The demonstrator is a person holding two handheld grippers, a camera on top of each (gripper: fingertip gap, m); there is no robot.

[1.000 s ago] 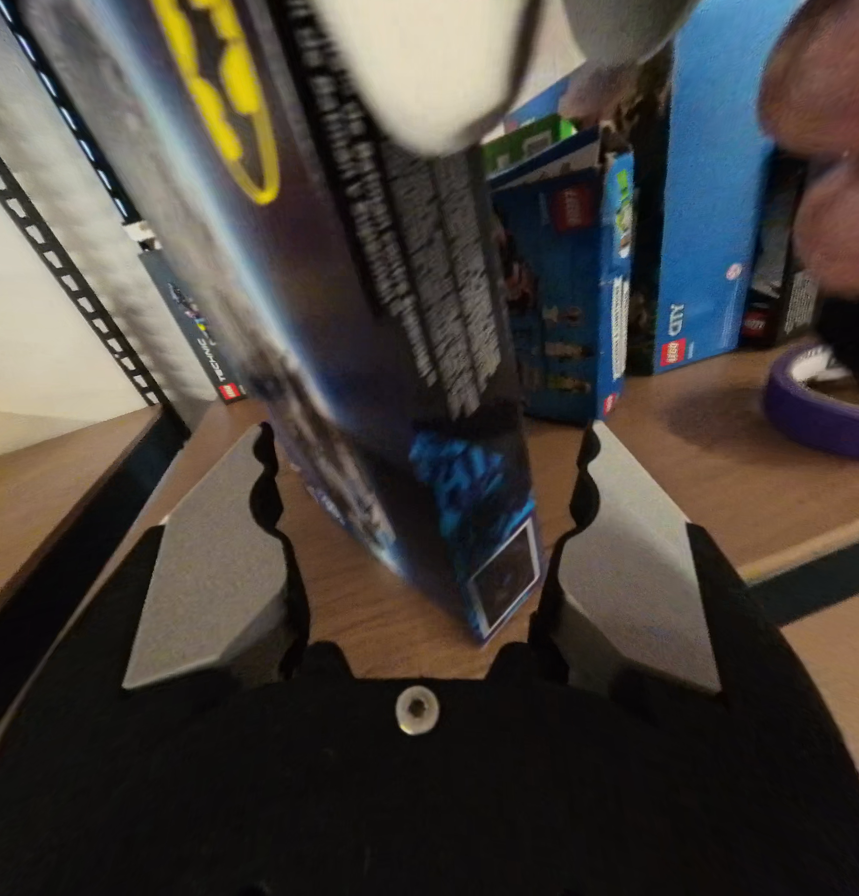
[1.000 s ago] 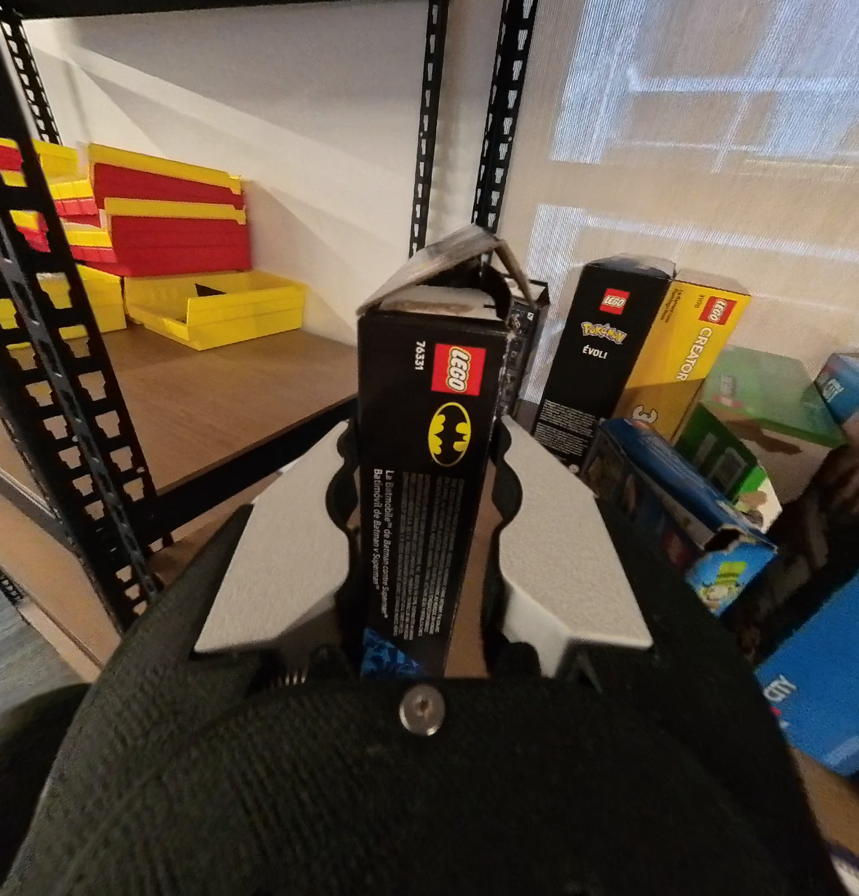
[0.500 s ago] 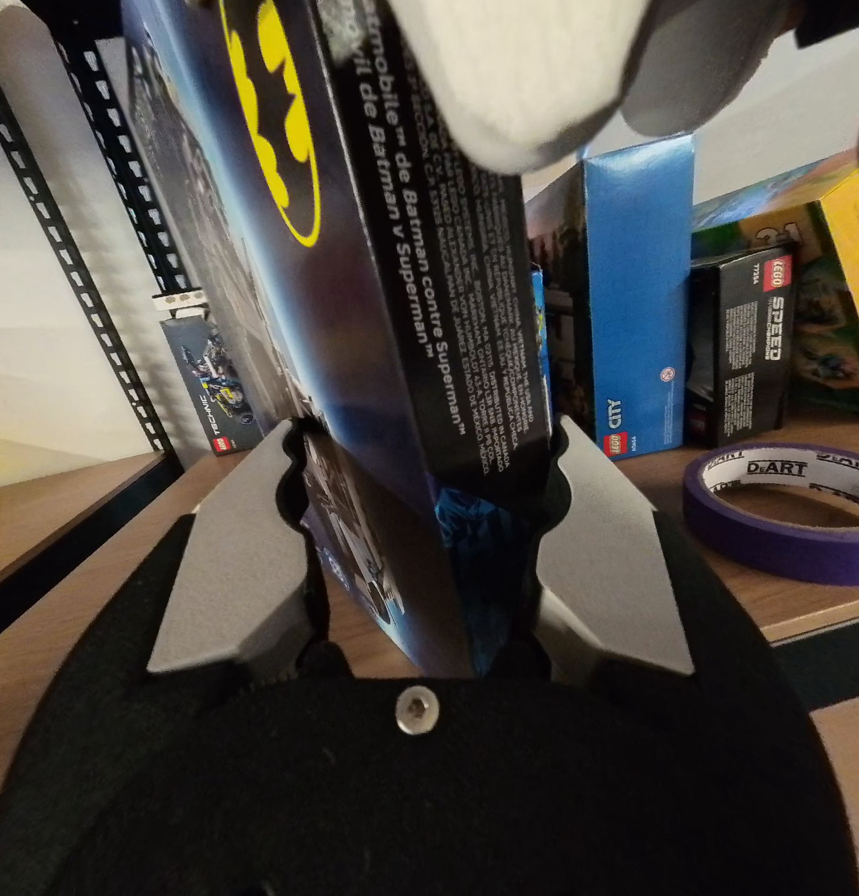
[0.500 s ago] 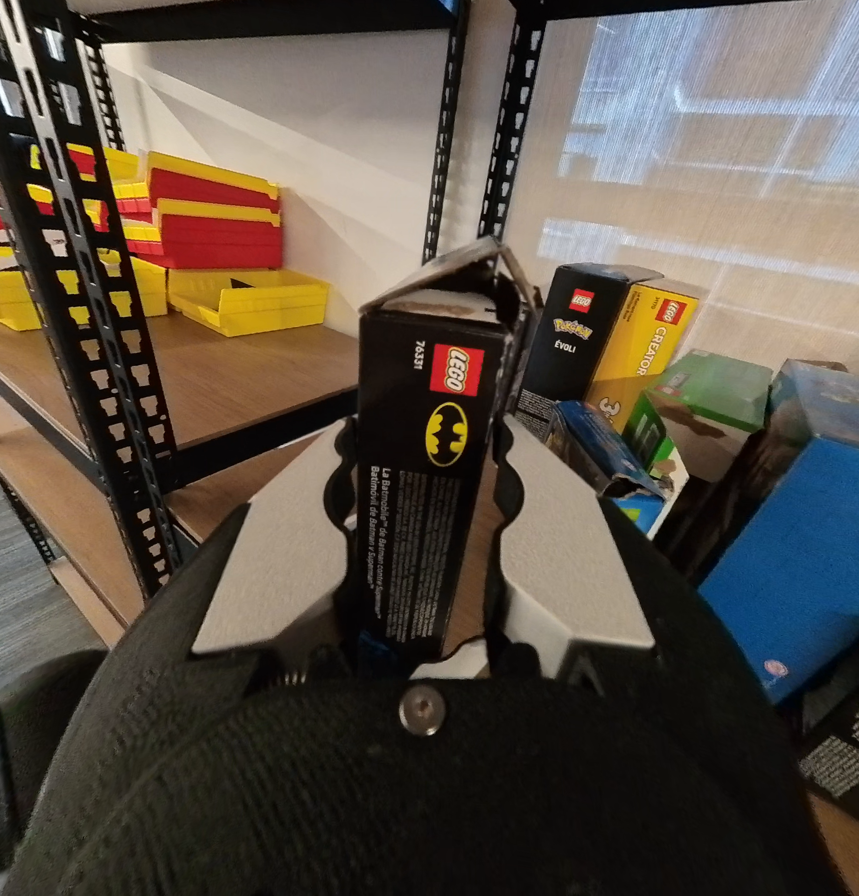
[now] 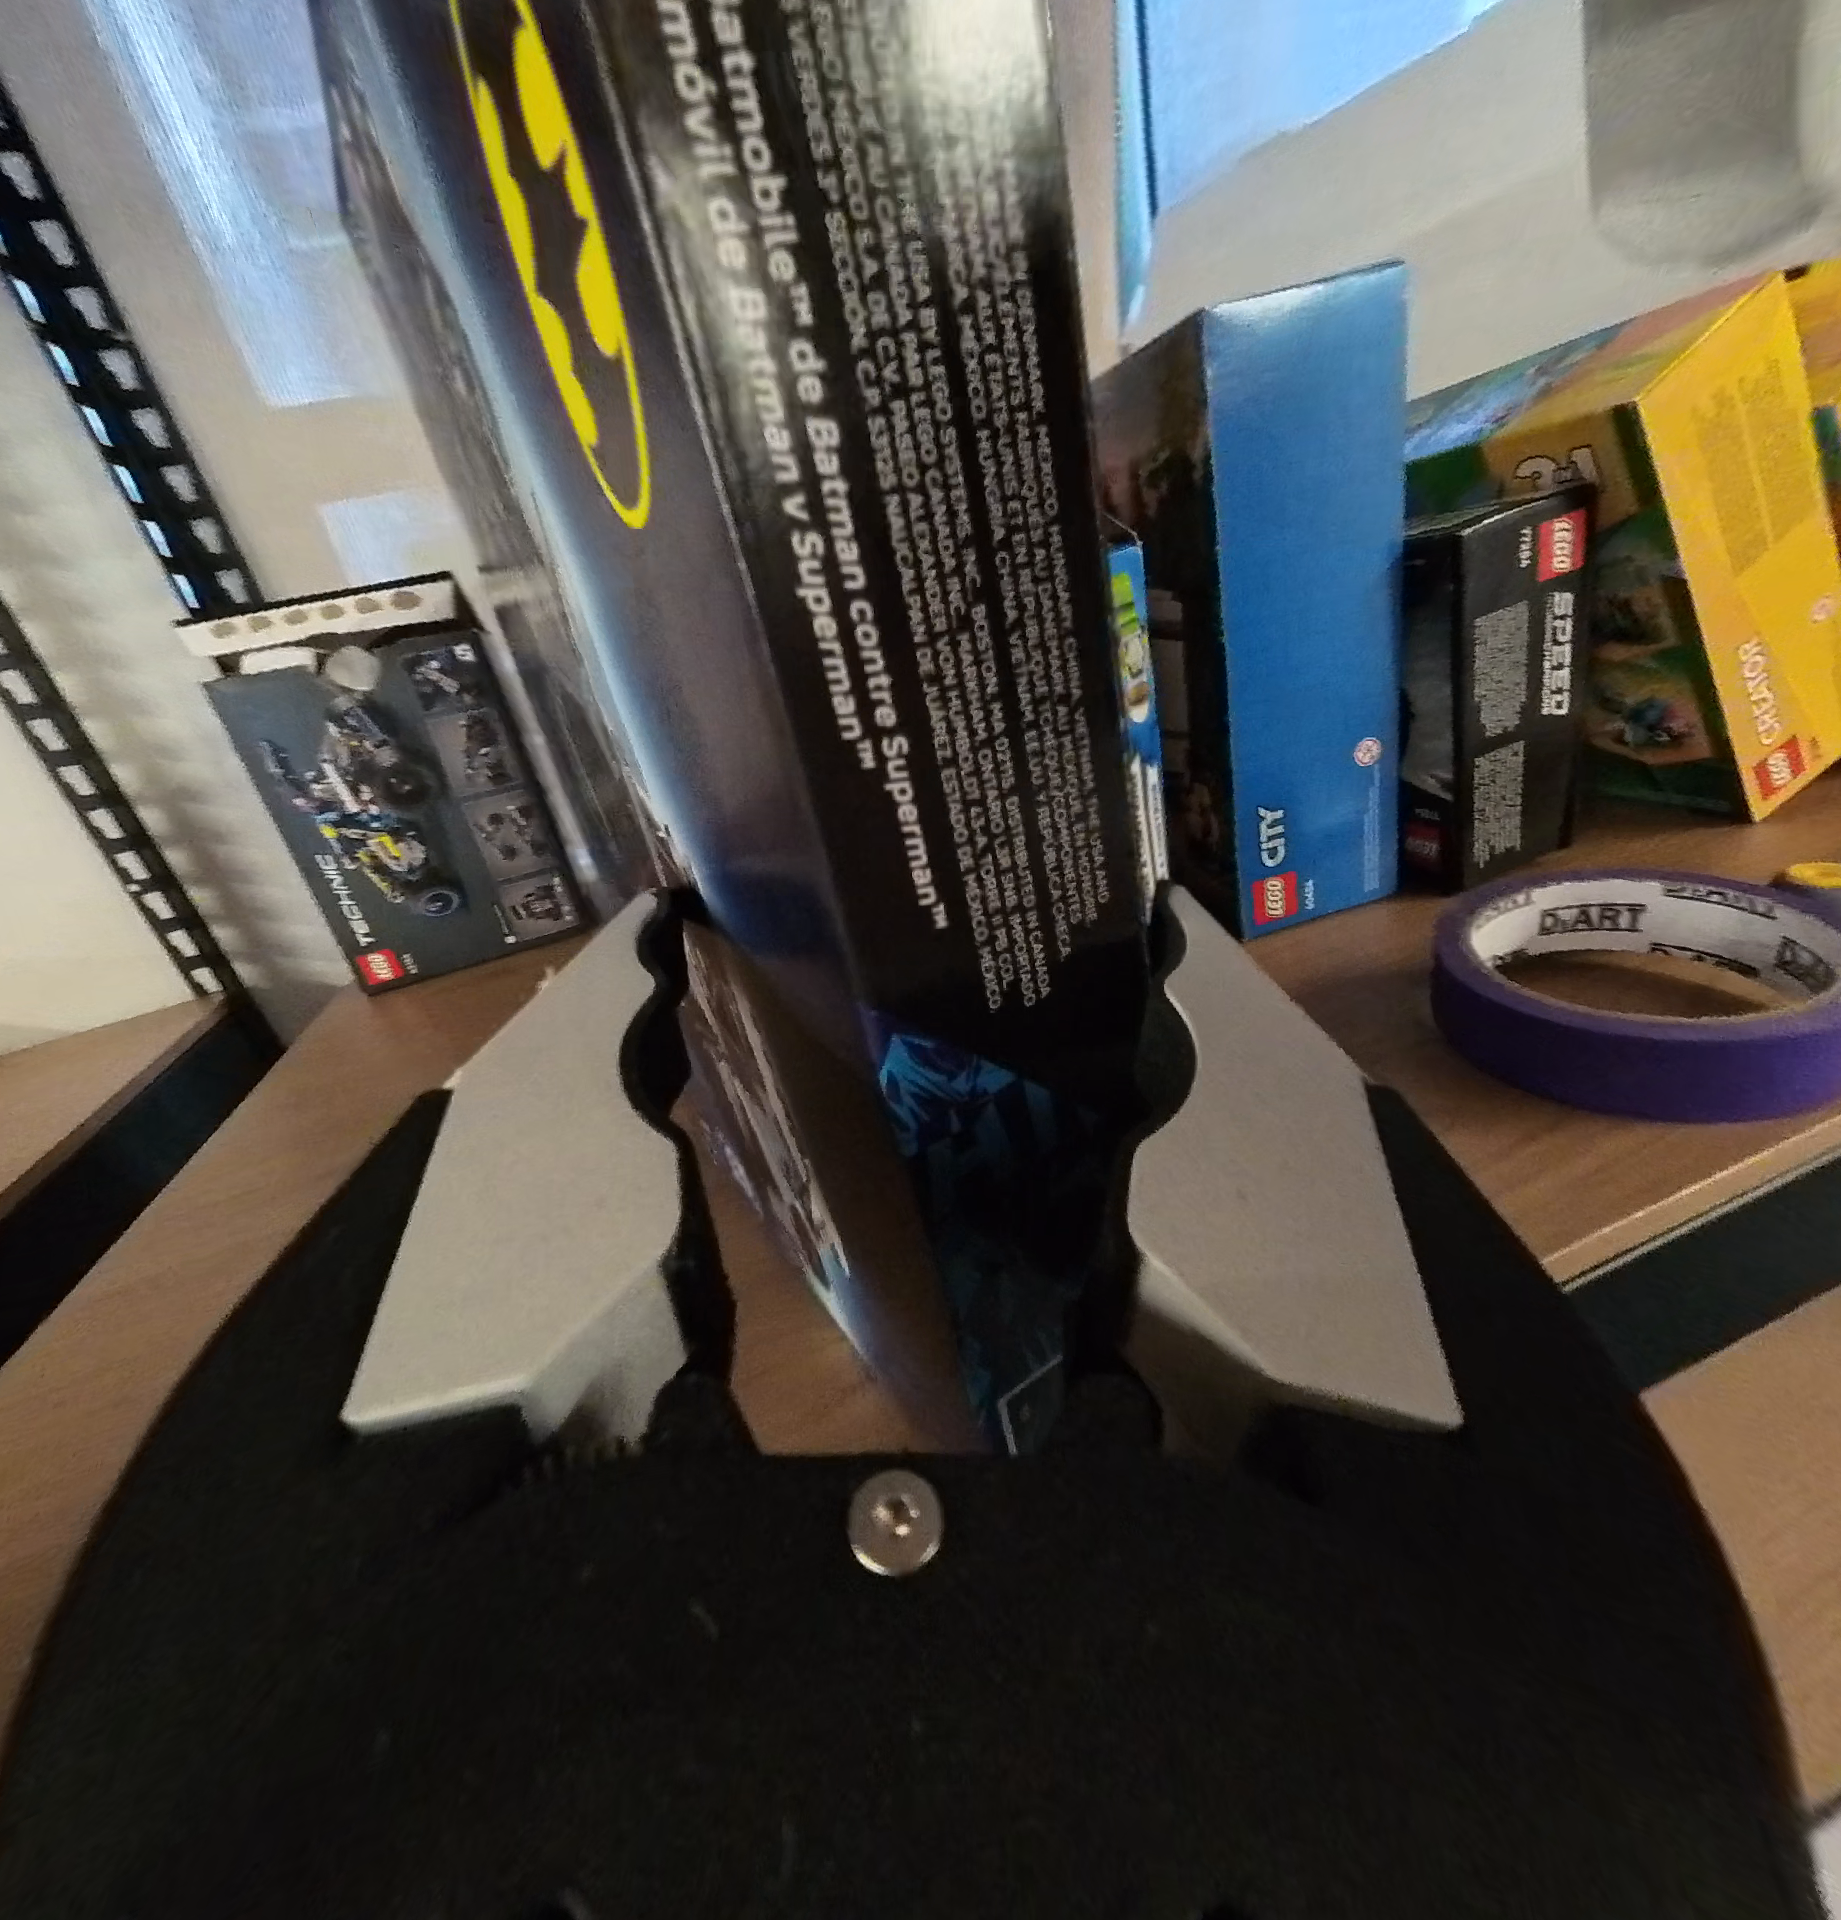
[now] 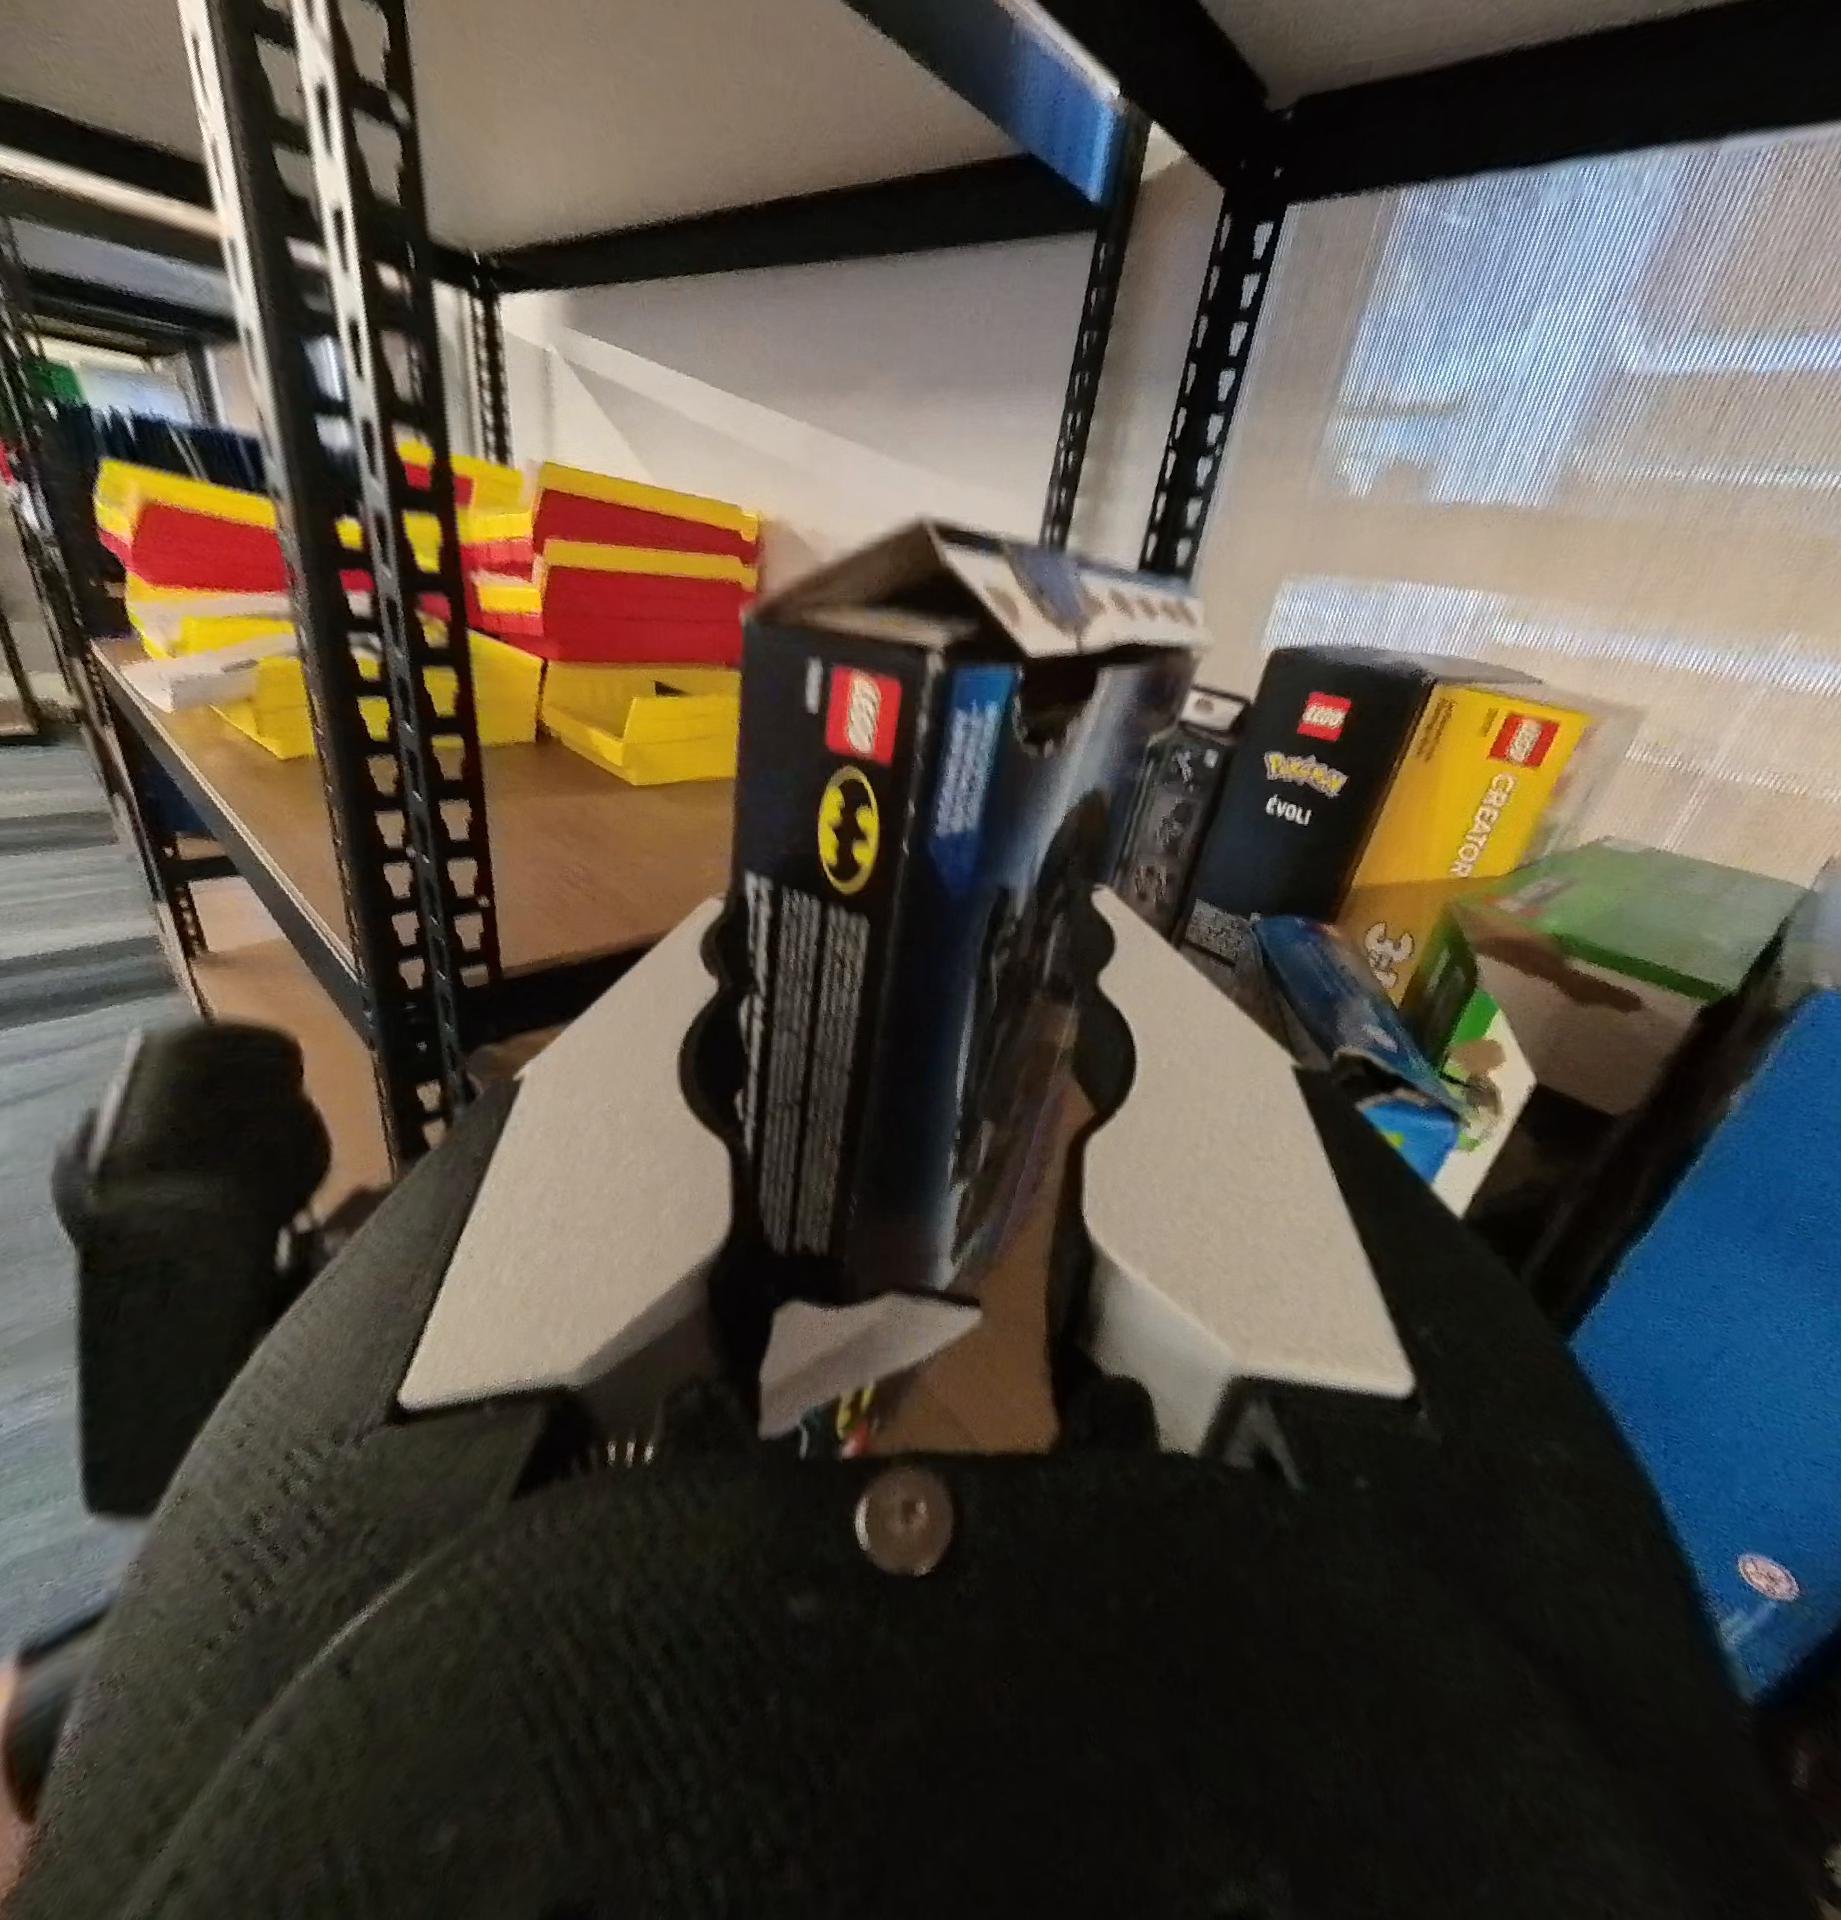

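In the left wrist view, the left gripper (image 5: 911, 935) was clamped on the bottom end of a tall black toy box (image 5: 843, 582) with a yellow bat emblem, its 2 grey fingers (image 5: 542, 1174) pressed against opposite faces. The box stood upright and slightly tilted over the wooden shelf (image 5: 1342, 997). A roll of purple tape (image 5: 1648, 1003) lay flat on the shelf to the right, well apart from the box. Behind it stood a blue box (image 5: 1300, 603), a small black box (image 5: 1498, 696) beside that, and a yellow box (image 5: 1747, 551) farther right. A grey box (image 5: 396, 800) leaned against the black perforated upright (image 5: 95, 540) at the back left.

In the right wrist view, the right gripper (image 6: 900, 935) stood around the same black toy box (image 6: 874, 935), whose top flaps were open. Its 2 white fingers (image 6: 583, 1174) flanked the box with a visible gap on the right side, so the jaws appeared spread and not pinching. A grey finger of the left gripper (image 6: 864, 1351) showed under the box. Red and yellow bins (image 6: 604, 623) sat stacked on the neighbouring shelf to the left. A black box (image 6: 1300, 790), a yellow box (image 6: 1487, 790) and a green box (image 6: 1612, 925) stood to the right.
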